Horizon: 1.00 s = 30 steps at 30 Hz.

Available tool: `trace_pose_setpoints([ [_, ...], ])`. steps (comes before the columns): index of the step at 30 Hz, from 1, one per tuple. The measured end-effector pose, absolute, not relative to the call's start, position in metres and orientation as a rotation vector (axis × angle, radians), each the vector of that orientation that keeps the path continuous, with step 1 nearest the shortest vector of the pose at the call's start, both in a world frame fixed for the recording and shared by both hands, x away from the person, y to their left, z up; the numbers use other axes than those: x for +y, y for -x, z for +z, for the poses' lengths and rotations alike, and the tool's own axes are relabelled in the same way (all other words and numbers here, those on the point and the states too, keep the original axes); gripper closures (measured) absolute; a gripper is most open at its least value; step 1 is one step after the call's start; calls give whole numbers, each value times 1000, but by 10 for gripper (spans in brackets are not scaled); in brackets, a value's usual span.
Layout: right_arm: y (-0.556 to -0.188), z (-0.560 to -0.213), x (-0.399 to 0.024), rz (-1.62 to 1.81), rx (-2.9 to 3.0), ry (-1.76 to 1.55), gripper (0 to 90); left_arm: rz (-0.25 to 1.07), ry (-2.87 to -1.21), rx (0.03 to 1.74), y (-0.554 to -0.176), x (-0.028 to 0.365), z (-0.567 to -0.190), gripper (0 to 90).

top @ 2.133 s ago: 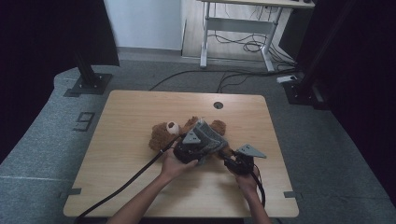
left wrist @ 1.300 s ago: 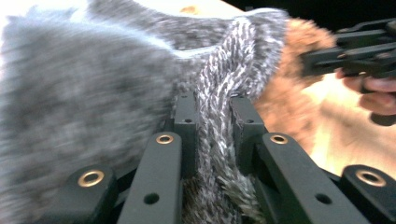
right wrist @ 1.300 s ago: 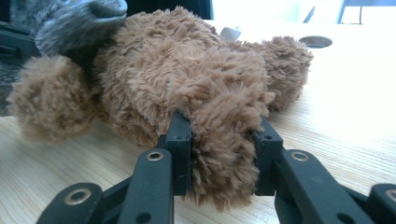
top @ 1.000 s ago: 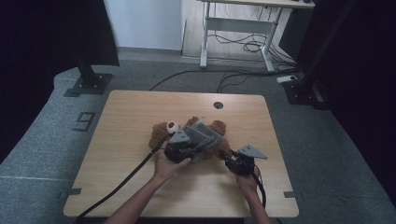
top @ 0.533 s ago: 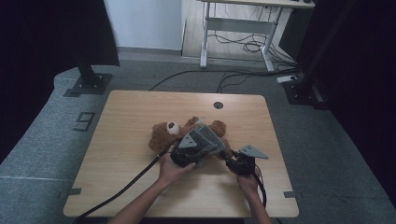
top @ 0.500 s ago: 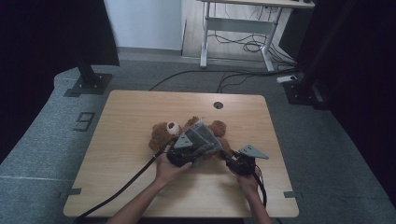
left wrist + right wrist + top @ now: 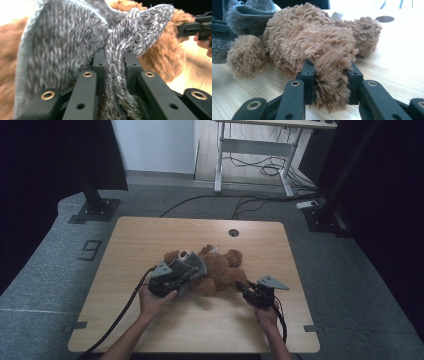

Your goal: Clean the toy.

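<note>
Left fingers (image 7: 98, 66): clamped on a bunched fold of the grey knit (image 7: 62, 47), which fills the narrow gap between them (the pads press it from both sides).
Right fingers (image 7: 308, 75): clenched on a furry leg of the bear (image 7: 312, 40); the fur bulges out above and below the pads.
Left gripper (image 7: 186, 272): at the bear's head end, over its front-left side, held in the person's left hand (image 7: 152, 301).
Right gripper (image 7: 244, 288): at the bear's opposite end, low on the table (image 7: 150, 235), held in the right hand (image 7: 266, 314).
Bear (image 7: 220, 267): lying near the middle of the table between the two grippers, head toward the left gripper, legs toward the right one.
Knit (image 7: 192, 266): draped over the bear's head and upper body, its gathered edge running back into the left fingers.
Bear from the left gripper view: brown fur (image 7: 160, 52) shows behind and to the right of the knit, and the right gripper (image 7: 183, 26) pinches it at the far edge.
Hole (image 7: 233, 232): in the table top, just beyond the bear.
Cable (image 7: 122, 312): trails from the left gripper toward the near table edge.
</note>
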State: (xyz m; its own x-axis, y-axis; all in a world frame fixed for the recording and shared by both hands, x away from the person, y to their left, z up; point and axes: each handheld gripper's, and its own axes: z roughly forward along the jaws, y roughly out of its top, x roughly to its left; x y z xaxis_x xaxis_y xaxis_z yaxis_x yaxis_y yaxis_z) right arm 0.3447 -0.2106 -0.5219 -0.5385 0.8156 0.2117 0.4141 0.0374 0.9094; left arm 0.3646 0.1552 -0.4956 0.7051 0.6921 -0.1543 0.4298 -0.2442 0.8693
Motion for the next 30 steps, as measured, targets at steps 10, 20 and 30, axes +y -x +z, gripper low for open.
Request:
trace_pose_setpoints([
  [10, -344, -521, -210, 1502, 1962, -1236, 673, 370, -1834, 962, -364, 198, -498, 753],
  [20, -344, -521, -211, 1502, 1967, -1228, 673, 418, -1746, 1023, -365, 227, -487, 749],
  [30, -341, -519, -211, 1506, 1967, -1214, 650, 453, -1718, 1017, -382, 219, -476, 740],
])
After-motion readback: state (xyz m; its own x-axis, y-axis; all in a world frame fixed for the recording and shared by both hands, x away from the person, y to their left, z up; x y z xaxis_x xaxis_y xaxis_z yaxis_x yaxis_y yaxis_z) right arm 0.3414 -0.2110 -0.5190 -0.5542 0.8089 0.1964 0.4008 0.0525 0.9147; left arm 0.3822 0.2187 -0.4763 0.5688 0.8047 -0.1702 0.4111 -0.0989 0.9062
